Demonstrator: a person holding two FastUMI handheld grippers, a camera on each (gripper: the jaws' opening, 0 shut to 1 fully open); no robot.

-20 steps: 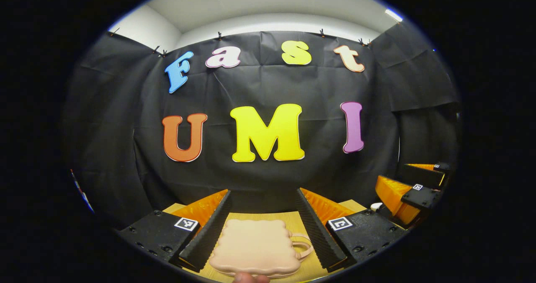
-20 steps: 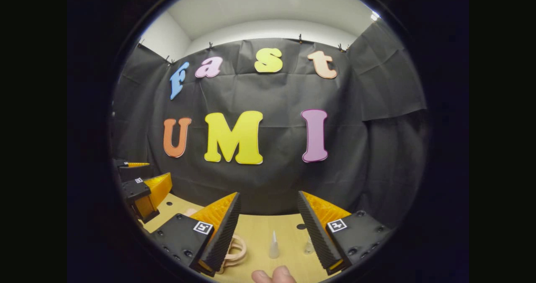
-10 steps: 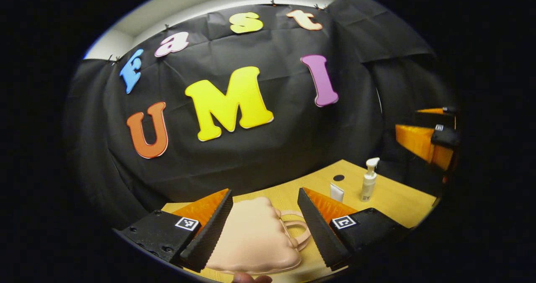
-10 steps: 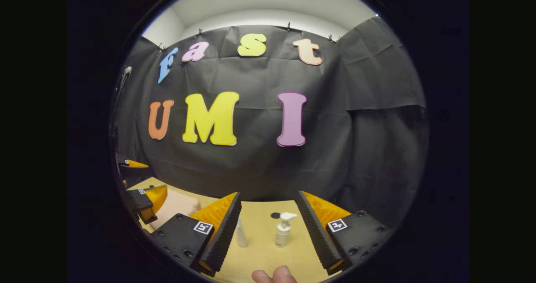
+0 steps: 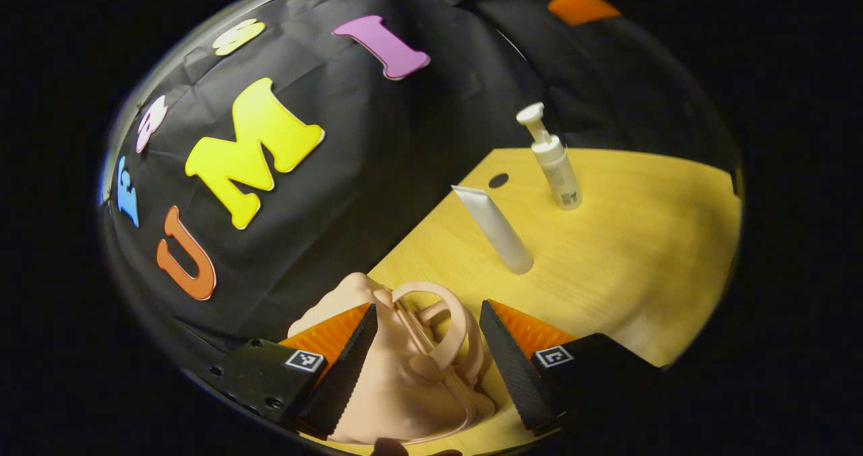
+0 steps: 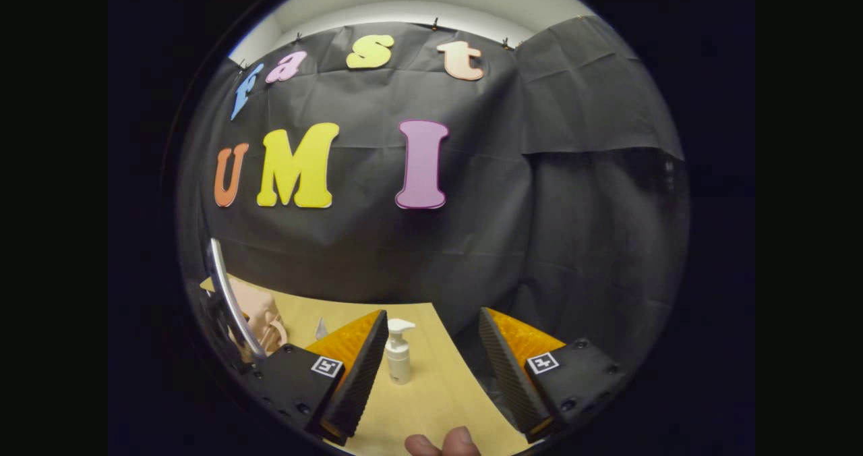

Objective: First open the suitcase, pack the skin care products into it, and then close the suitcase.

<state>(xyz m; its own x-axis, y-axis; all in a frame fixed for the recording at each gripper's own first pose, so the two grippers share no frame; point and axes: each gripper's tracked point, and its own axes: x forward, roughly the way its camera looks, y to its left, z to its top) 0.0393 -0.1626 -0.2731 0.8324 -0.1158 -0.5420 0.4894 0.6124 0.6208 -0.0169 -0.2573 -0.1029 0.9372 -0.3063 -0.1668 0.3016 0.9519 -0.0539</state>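
A small peach suitcase [image 5: 398, 388] lies closed on the wooden table [image 5: 640, 240], its looped handle [image 5: 438, 321] towards the bottles. My left gripper [image 5: 428, 368] hangs open just over the handle end, one finger on each side, neither pressing. Beyond stand a white tube [image 5: 495, 230] and a white pump bottle [image 5: 553, 162]. My right gripper [image 6: 431, 368] is open with nothing between its fingers. The pump bottle [image 6: 399, 351] stands just past its left finger, the tube [image 6: 321, 328] further left, and the suitcase [image 6: 259, 311] at the far left.
A dark round hole [image 5: 498, 180] is in the table near the wall. A curved silvery bar [image 6: 226, 294] crosses in front of the suitcase in the right gripper view. A fingertip [image 6: 441, 442] shows at the bottom edge. The black cloth wall closes the back.
The left gripper has rolled and dipped towards the suitcase's handle end, bringing the tube and bottle into view. The right gripper has swung right, so the bottle now stands by its left finger.
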